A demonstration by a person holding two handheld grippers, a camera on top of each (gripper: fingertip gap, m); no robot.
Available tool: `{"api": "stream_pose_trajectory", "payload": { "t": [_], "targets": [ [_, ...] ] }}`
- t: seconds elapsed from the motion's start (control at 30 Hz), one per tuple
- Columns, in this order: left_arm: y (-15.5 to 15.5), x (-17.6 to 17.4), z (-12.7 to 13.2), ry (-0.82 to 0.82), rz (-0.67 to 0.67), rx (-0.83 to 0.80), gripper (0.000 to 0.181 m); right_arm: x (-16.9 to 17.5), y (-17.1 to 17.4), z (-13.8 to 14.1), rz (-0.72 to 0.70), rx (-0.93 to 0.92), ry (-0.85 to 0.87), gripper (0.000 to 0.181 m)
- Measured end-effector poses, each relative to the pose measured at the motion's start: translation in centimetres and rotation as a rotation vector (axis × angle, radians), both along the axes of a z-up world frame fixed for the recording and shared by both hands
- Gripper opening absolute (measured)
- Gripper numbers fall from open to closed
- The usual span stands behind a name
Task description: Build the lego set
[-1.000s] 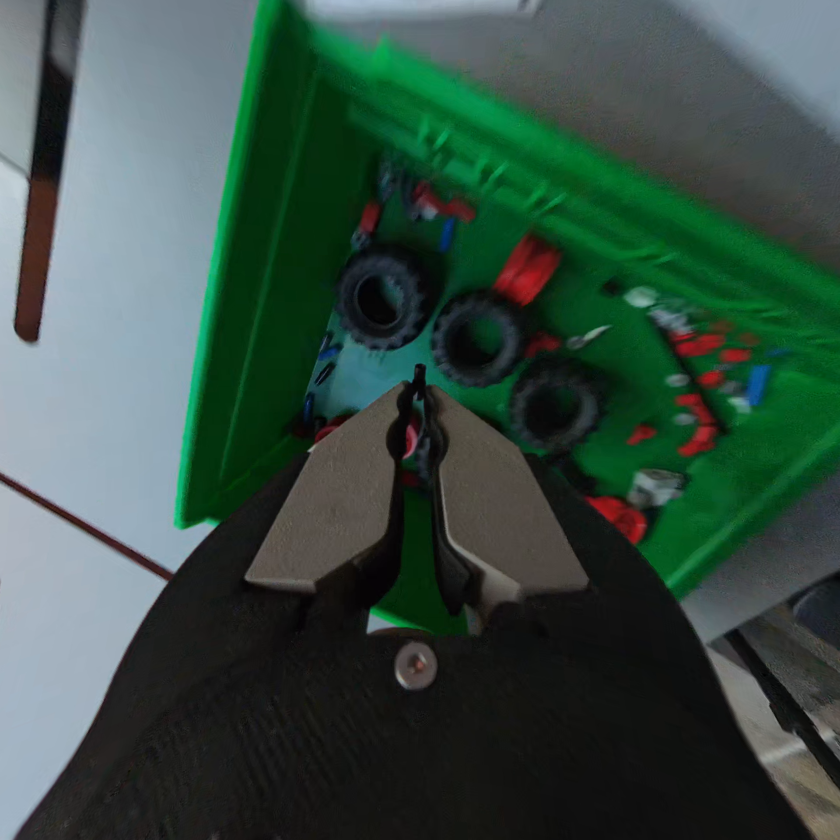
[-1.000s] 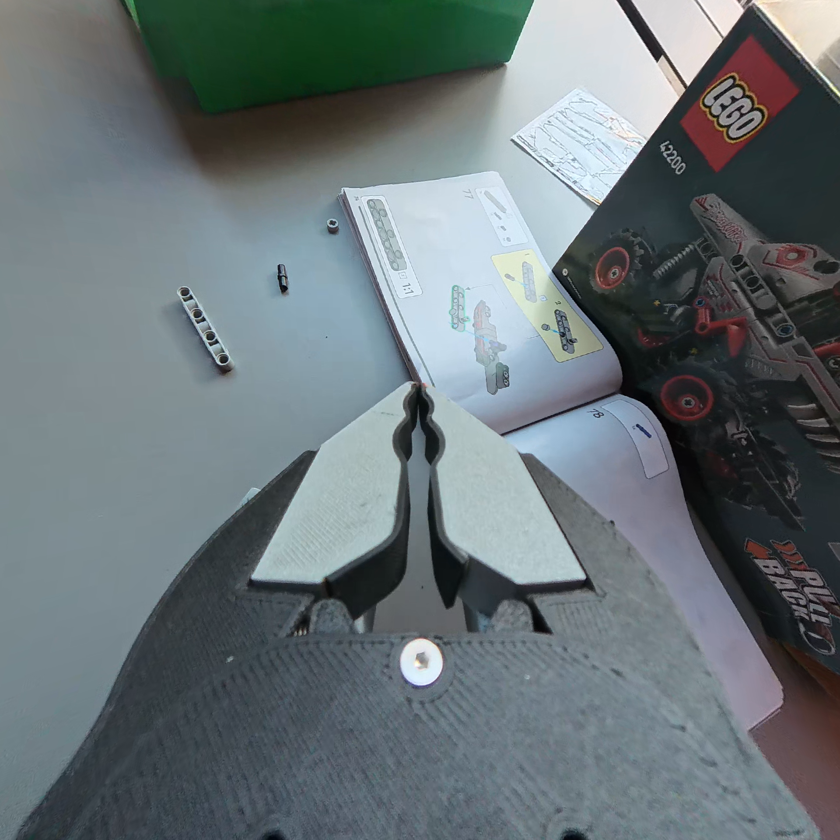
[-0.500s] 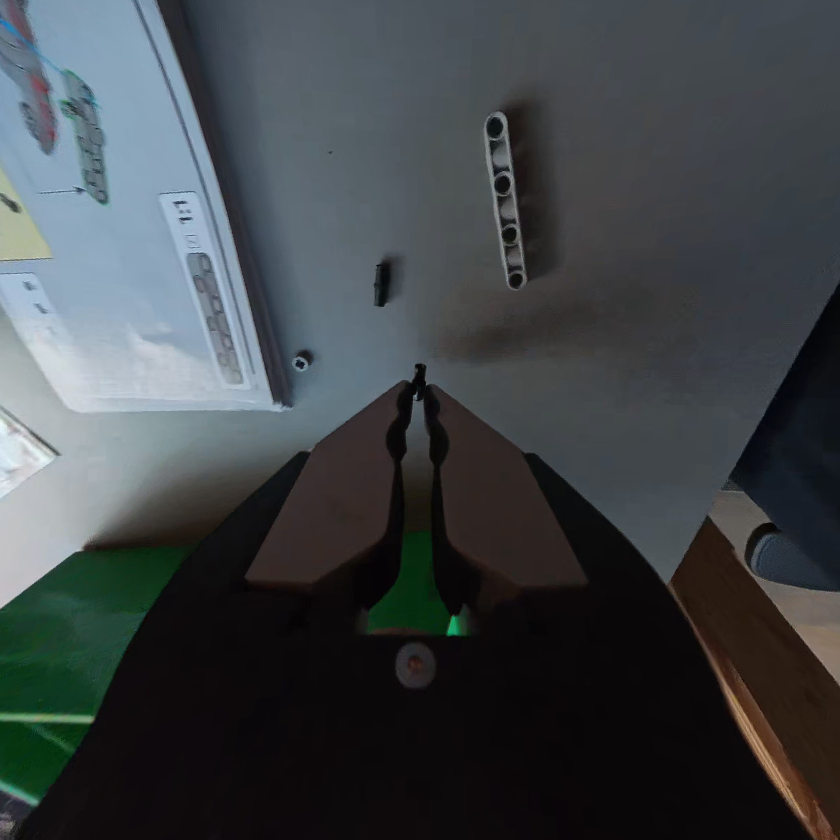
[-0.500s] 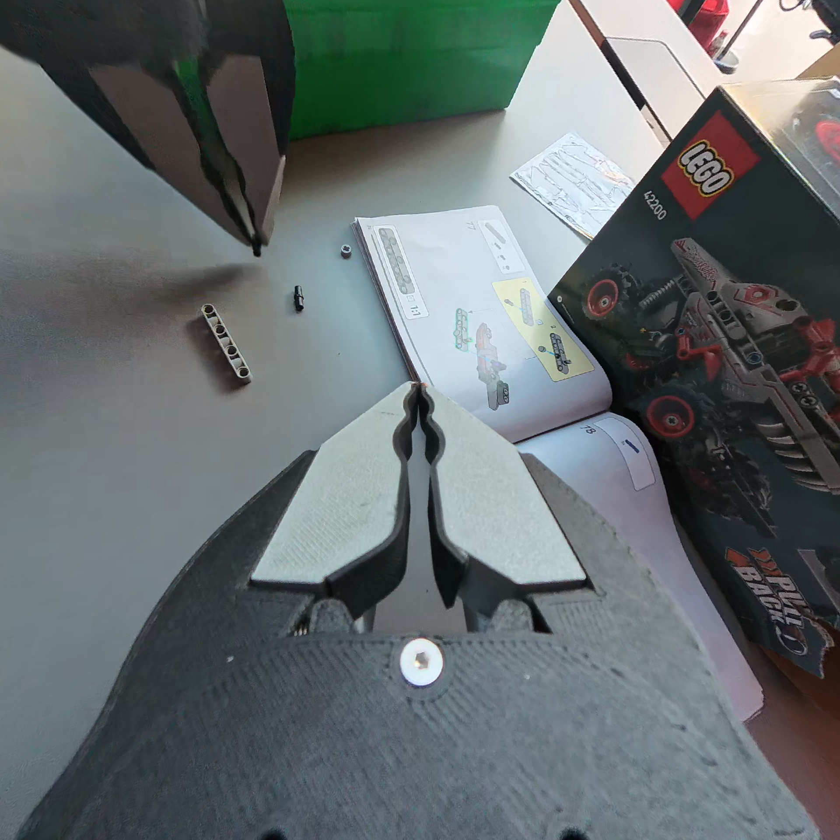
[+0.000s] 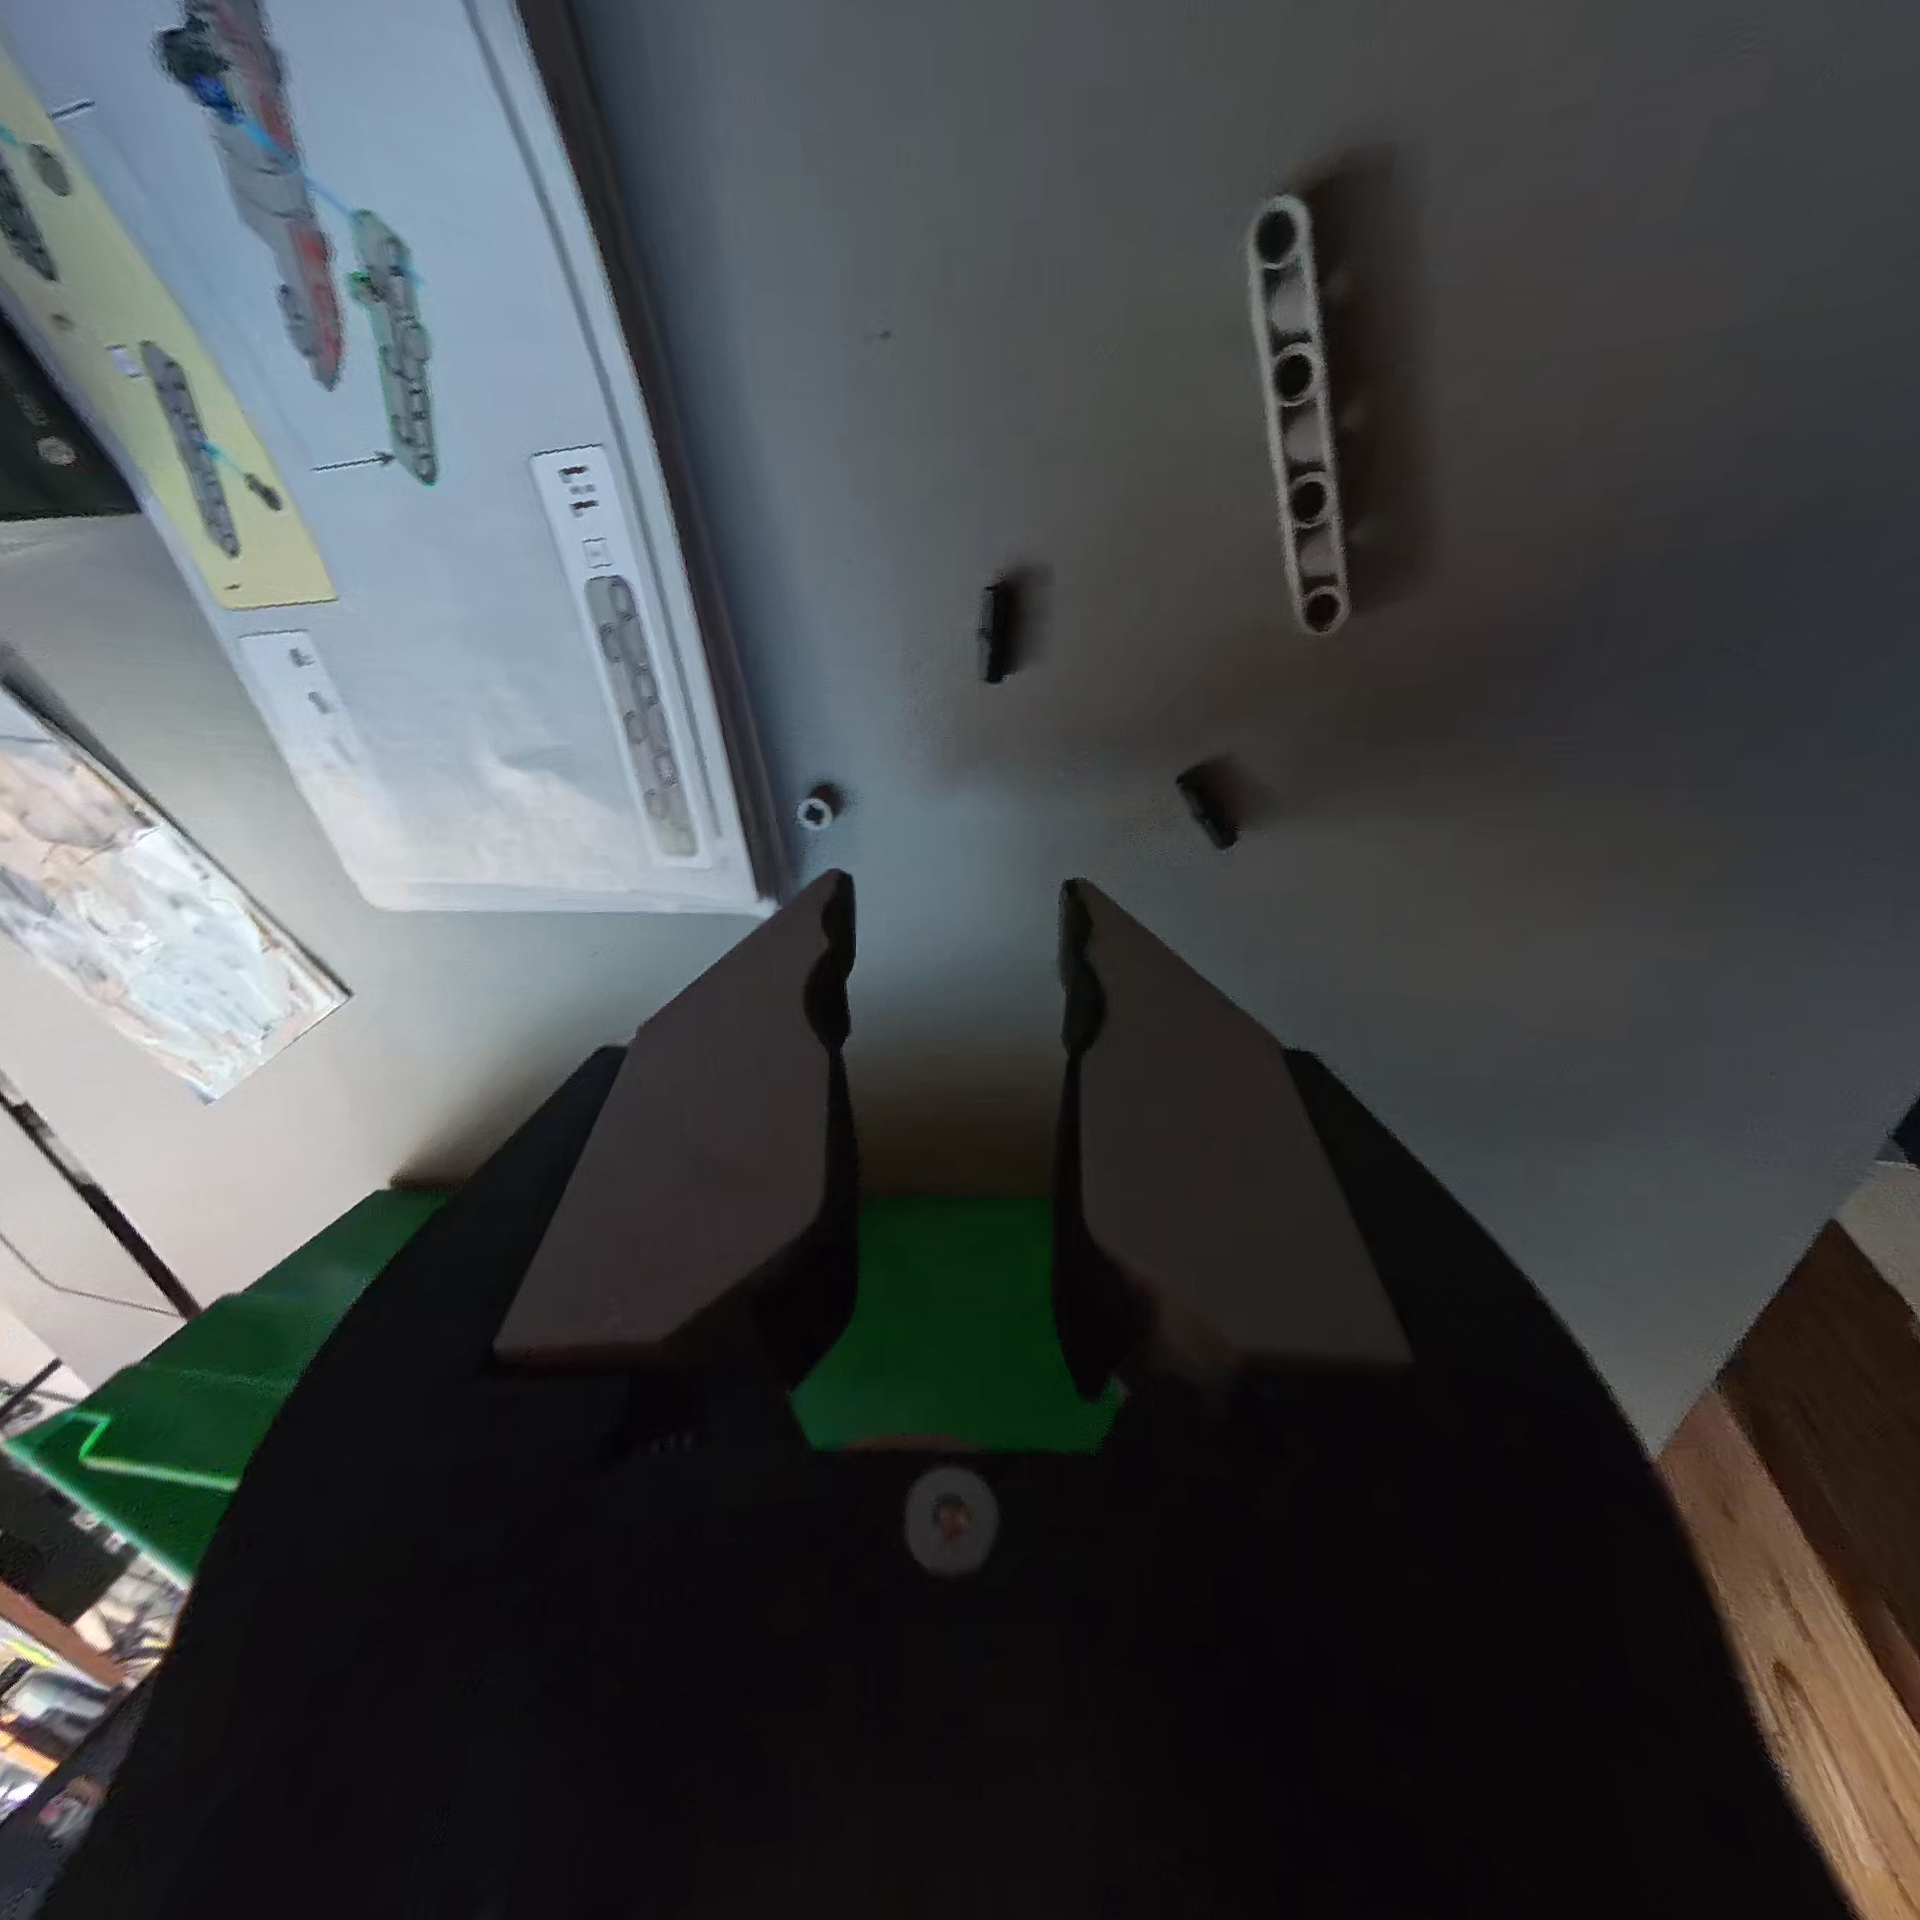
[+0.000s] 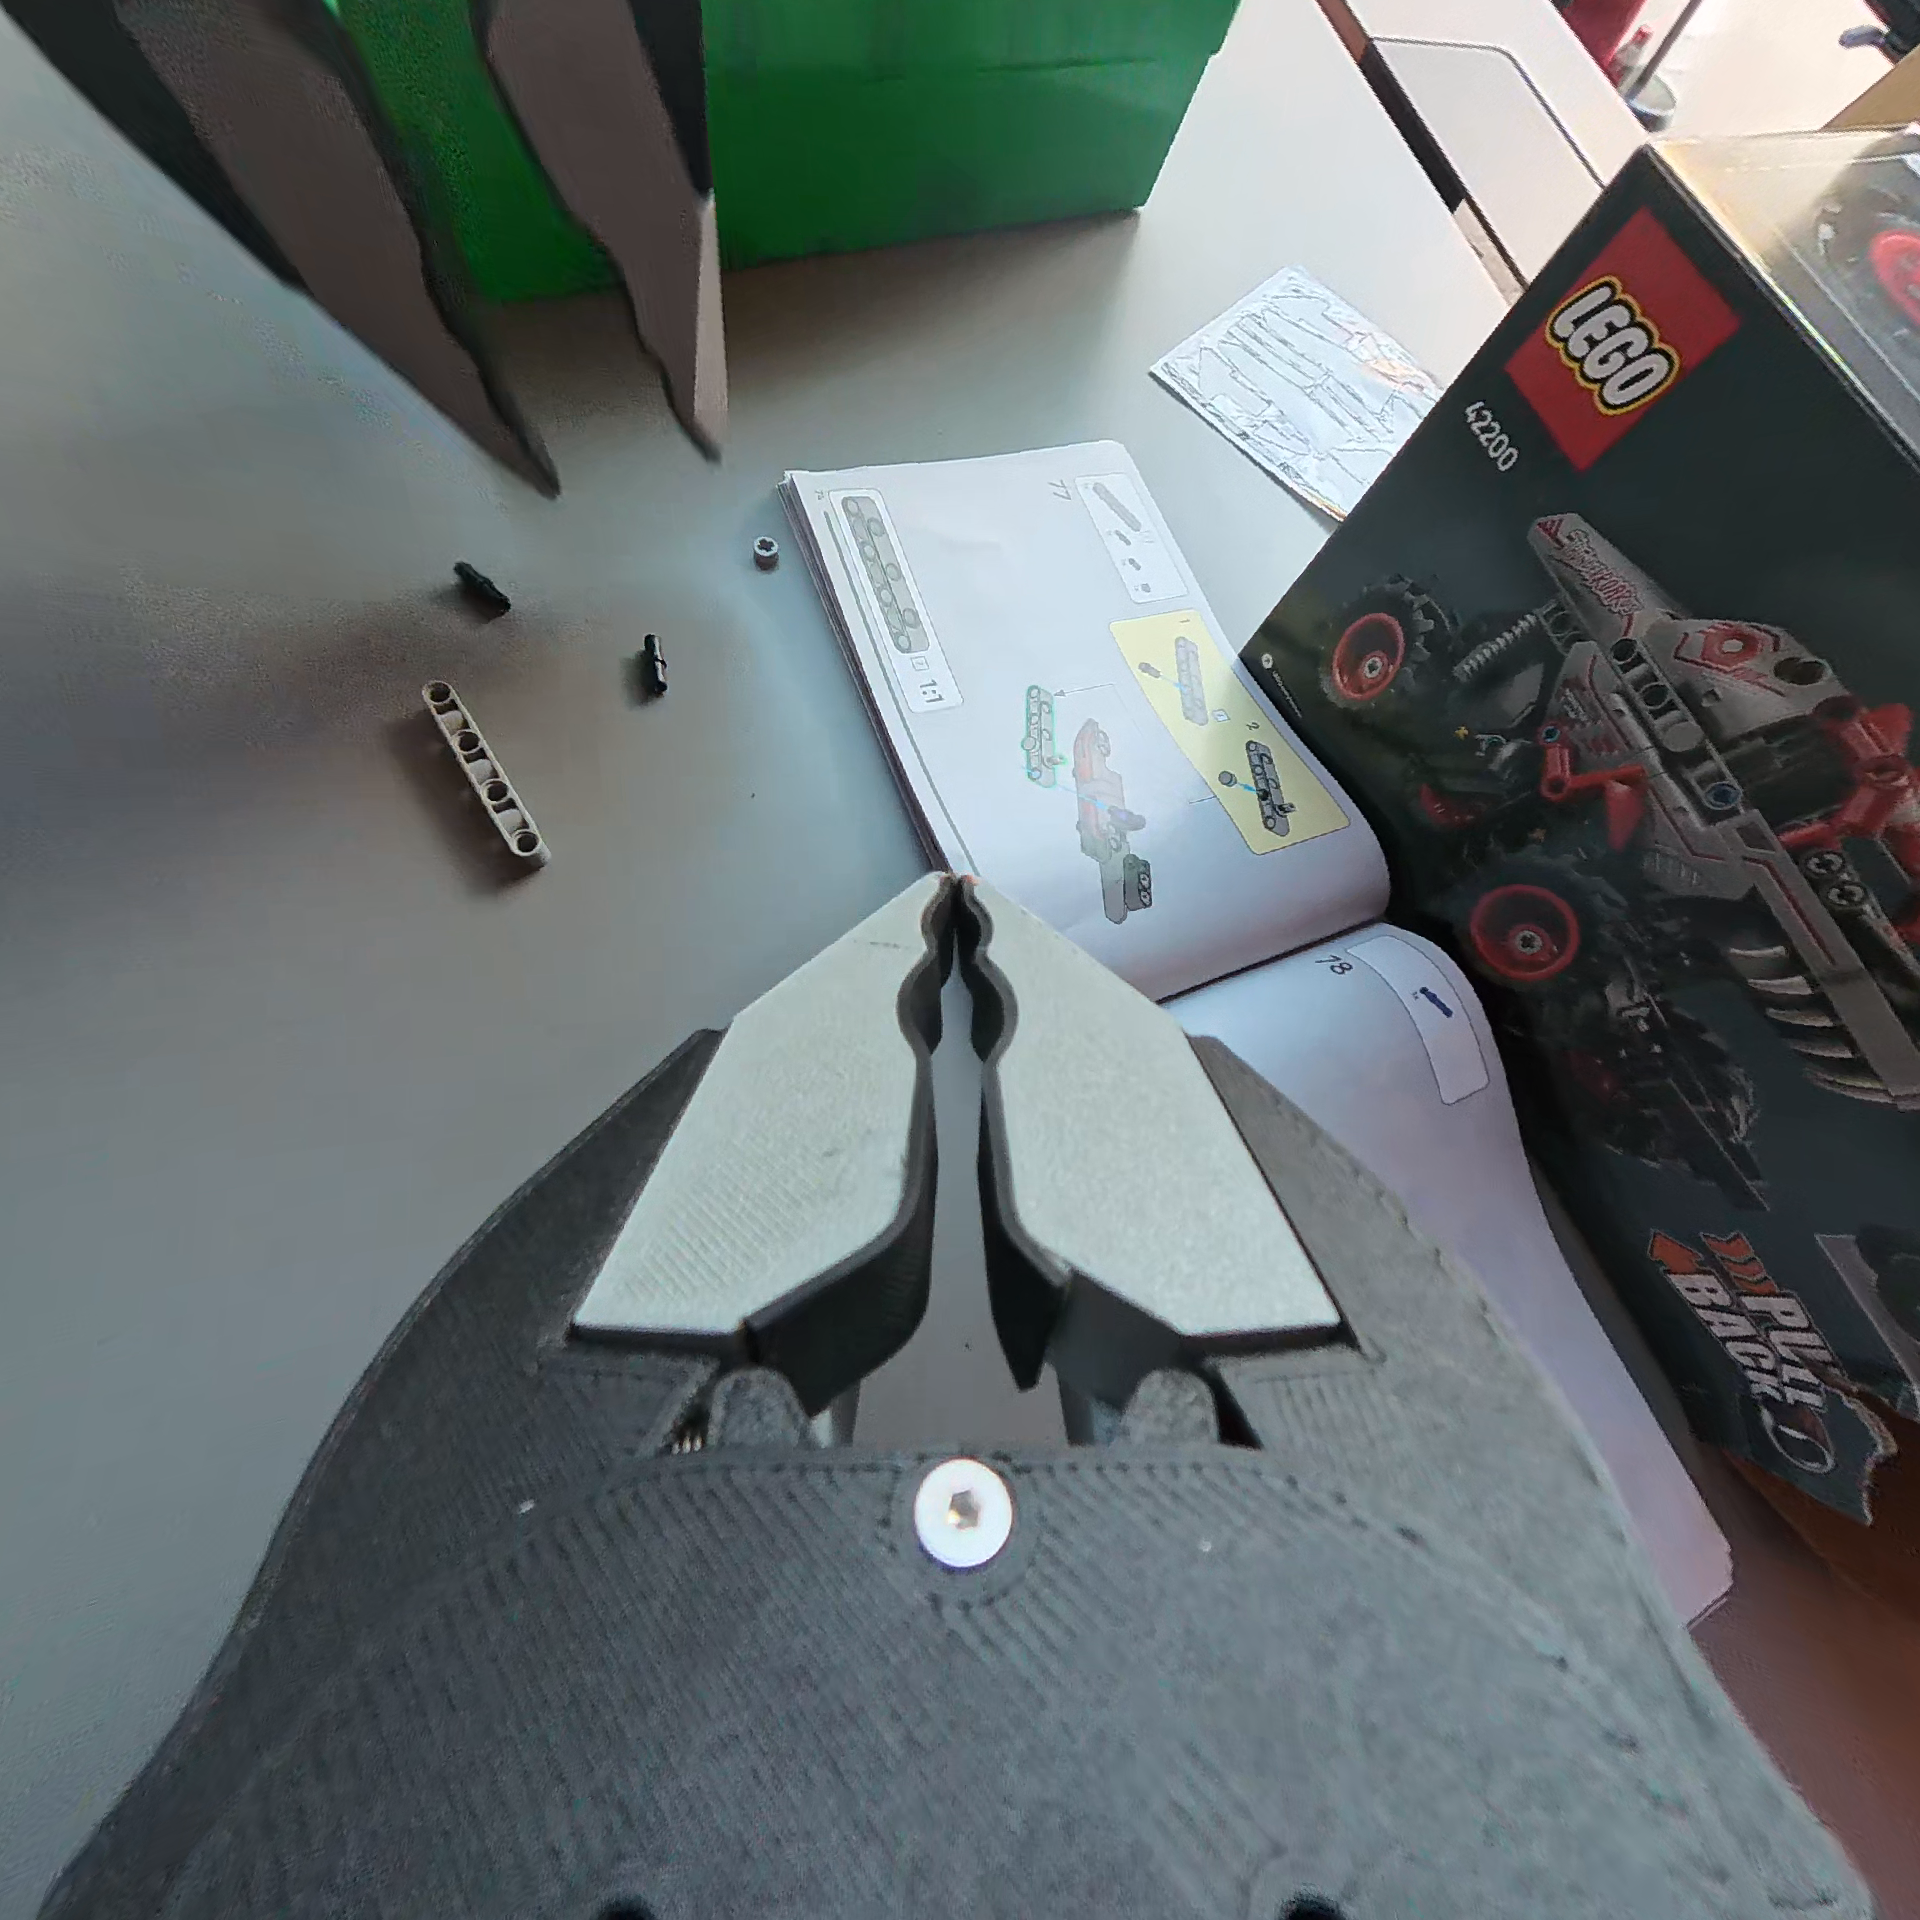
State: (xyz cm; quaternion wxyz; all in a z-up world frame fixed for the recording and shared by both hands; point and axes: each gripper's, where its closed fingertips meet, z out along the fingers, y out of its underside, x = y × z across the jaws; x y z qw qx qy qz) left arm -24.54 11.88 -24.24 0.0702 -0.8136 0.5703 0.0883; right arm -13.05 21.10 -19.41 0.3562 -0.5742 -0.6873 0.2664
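My left gripper (image 5: 951,894) is open above the grey table, with nothing between its fingers. A black pin (image 5: 1208,805) lies on the table just ahead and right of its fingertips. A second black pin (image 5: 995,629), a light grey beam with holes (image 5: 1299,416) and a small grey bush (image 5: 819,808) lie farther ahead. The right wrist view shows the left gripper (image 6: 623,457) at the upper left, over both pins (image 6: 481,587) (image 6: 654,663), the beam (image 6: 485,771) and the bush (image 6: 767,550). My right gripper (image 6: 961,894) is shut and hovers near the booklet's corner.
The open instruction booklet (image 6: 1039,675) lies right of the parts, and it also shows in the left wrist view (image 5: 416,520). The set's box (image 6: 1662,727) stands at the right, with a sticker sheet (image 6: 1299,384) behind it. The green parts bin (image 6: 935,104) stands at the back. The table's wooden edge (image 5: 1818,1558) is near. The left gripper's tips are roughly 15 cm from the right gripper's.
My left gripper carried a black pin from the green bin to the table, then opened. The pin now lies on the table by the other parts. My right gripper stayed shut.
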Motion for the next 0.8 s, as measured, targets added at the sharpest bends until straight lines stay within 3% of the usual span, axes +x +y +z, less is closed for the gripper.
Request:
{"api": "stream_pose_trajectory", "payload": {
  "t": [0.07,0.13,0.2,0.27,0.37,0.53,0.73,0.8],
  "targets": [
    [0.5,-0.8,2.9,-0.053,0.036,0.027,0.022,0.1,0.2,0.0,-0.007,0.001,0.001,0.000],
    [1.7,-2.7,8.0,-0.152,0.077,0.146,0.015,0.3,0.3,0.2,-0.011,0.001,0.008,0.000],
    [2.7,-6.6,12.9,-0.219,0.134,0.259,0.007,0.4,0.4,0.3,-0.011,-0.006,0.014,0.000],
    [3.6,-12.3,14.5,-0.219,0.243,0.290,0.017,0.4,0.4,0.2,-0.007,-0.009,0.008,0.000],
    [5.4,-20.7,11.7,-0.165,0.382,0.242,0.019,0.5,0.3,0.0,-0.003,0.000,-0.004,0.000],
    [6.0,-30.2,3.0,0.074,0.469,0.090,0.018,0.4,0.3,-0.3,-0.003,-0.003,-0.012,0.000],
    [6.8,-32.5,-0.4,0.164,0.560,0.081,0.023,0.4,0.4,-0.6,-0.001,-0.010,-0.022,0.000],
    [6.9,-33.2,-1.0,0.222,0.538,0.095,0.016,0.4,0.3,-0.7,0.005,-0.012,-0.025,0.000]
  ]
}}
